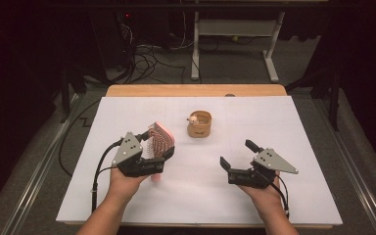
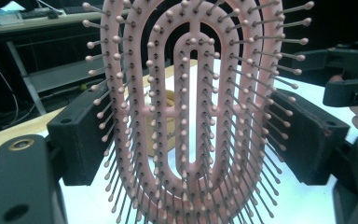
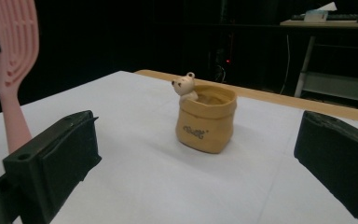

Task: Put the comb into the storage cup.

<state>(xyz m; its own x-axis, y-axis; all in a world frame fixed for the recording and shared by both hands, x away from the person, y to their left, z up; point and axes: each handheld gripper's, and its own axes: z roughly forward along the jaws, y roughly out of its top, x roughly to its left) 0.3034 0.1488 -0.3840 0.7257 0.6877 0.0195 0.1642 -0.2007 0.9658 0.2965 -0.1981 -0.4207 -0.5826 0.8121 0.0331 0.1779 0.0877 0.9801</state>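
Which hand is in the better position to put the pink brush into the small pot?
Left. The left gripper already holds the pink brush between its jaws, near the pot. The right gripper is open and empty.

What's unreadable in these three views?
- Pink plastic hairbrush: left gripper view, handle cut off by the bottom edge; high view, handle mostly hidden under the left hand-held gripper.
- Tan sack-shaped pot with a small bear figure: lettering too small and blurred; inside hidden by its rim.
- Right hand-held gripper: jaws open; right gripper view cuts the right jaw at the edge.
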